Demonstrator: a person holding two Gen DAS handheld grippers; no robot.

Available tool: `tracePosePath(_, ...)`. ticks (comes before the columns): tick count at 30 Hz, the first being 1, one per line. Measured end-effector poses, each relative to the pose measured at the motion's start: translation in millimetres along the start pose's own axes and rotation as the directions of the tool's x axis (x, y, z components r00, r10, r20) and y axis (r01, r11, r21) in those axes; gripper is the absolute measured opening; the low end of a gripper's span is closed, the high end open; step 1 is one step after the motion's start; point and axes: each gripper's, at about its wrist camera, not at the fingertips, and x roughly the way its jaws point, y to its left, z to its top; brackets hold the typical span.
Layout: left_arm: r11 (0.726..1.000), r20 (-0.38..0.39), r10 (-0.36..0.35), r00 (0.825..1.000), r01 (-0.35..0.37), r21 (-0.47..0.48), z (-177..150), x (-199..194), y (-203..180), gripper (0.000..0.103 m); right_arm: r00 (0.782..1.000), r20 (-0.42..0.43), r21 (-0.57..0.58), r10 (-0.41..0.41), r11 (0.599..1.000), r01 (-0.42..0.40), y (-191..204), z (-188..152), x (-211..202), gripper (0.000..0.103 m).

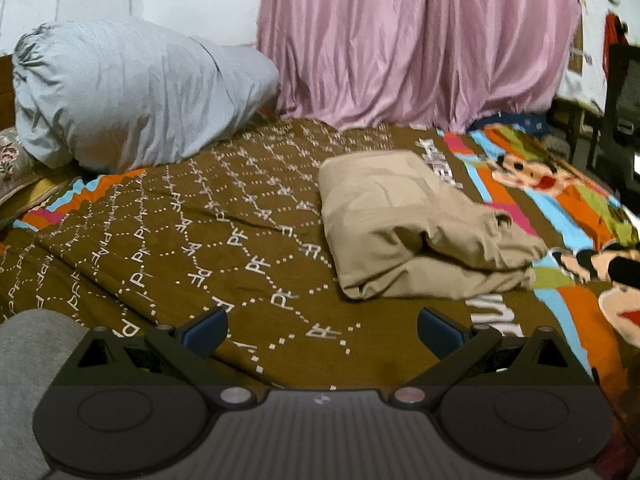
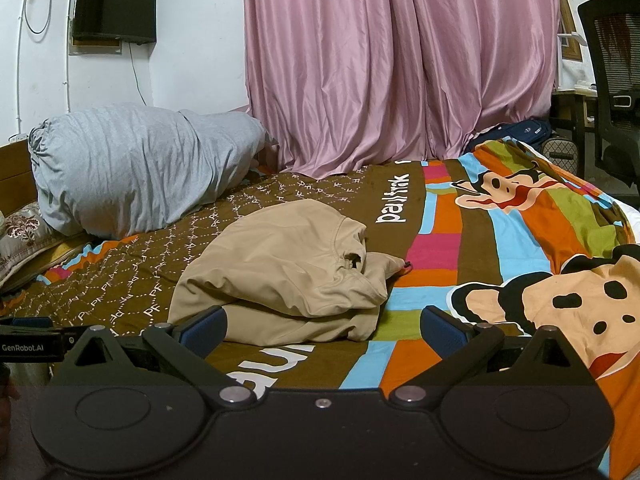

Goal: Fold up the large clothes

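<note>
A beige garment (image 1: 416, 224) lies folded into a thick bundle on the brown patterned bedsheet (image 1: 200, 240). It also shows in the right wrist view (image 2: 288, 268). My left gripper (image 1: 322, 330) is open and empty, held above the sheet, short of the bundle and a little to its left. My right gripper (image 2: 324, 330) is open and empty, just in front of the bundle's near edge. Its left finger (image 2: 204, 328) is close to the cloth. The tip of the right gripper (image 1: 624, 270) shows at the right edge of the left wrist view.
A large grey bundle (image 2: 140, 168) lies at the head of the bed, with a patterned pillow (image 2: 20, 236) beside it. Pink curtains (image 2: 400, 64) hang behind the bed. A black office chair (image 2: 616, 80) stands at the right. A TV (image 2: 114, 12) is on the wall.
</note>
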Motion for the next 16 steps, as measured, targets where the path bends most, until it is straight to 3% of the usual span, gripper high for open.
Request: tracePosePath(16, 0.999, 0.005, 0.022, 1.0, -0.022, 0.041, -0.9, -0.4, 0.6, 0.102, 1.0, -0.001, 0.003, 0.0, 1.0, 0.0, 0.4, 0.1, -0.2, 0.102)
